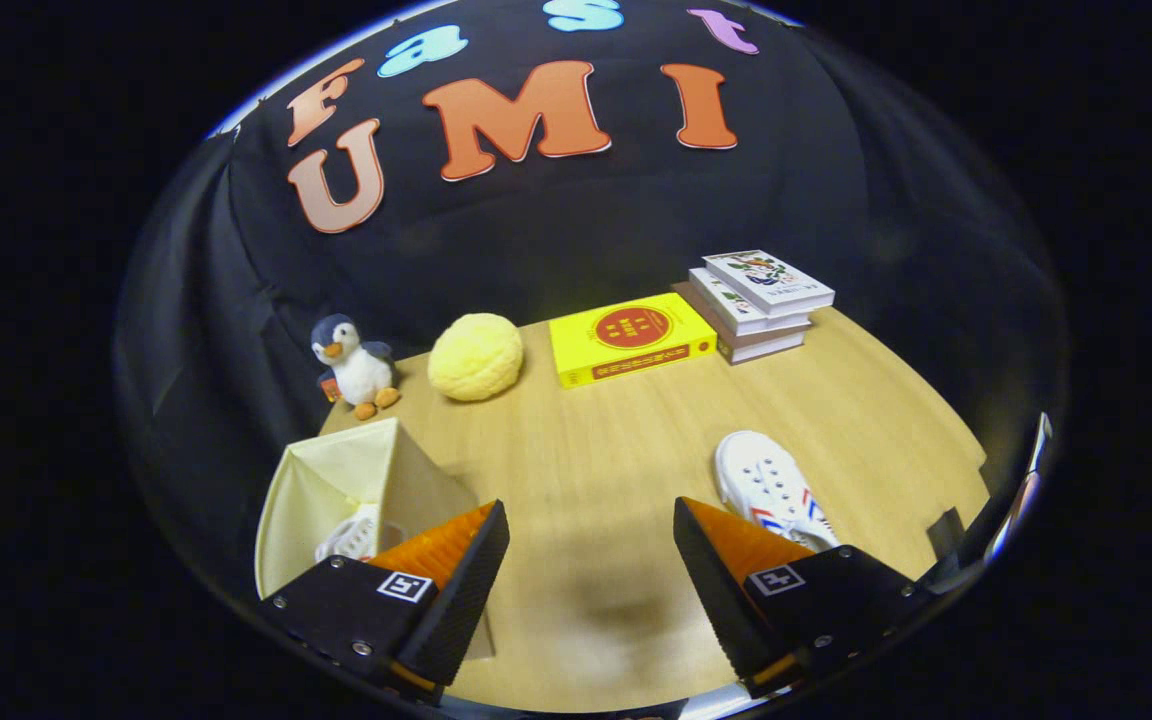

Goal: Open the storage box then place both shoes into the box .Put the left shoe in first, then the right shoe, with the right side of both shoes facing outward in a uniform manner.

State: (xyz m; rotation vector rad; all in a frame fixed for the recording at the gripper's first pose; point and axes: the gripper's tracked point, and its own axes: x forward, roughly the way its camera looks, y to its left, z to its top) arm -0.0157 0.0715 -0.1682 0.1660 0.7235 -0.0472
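Note:
My gripper [591,540] hangs open above the wooden table [616,450], with nothing between its fingers. A cream storage box [336,490] stands open just beyond the left finger. One white shoe [351,535] lies inside it, partly hidden by that finger. The second white shoe [771,490], with red and blue side stripes, lies on the table just beyond the right finger, toe pointing away from me.
At the far side of the table sit a plush penguin [354,365], a yellow ball-shaped plush [476,357], a yellow book [631,340] and a stack of books [758,300]. The black cloth wall rises behind them. The table's right edge runs close past the shoe.

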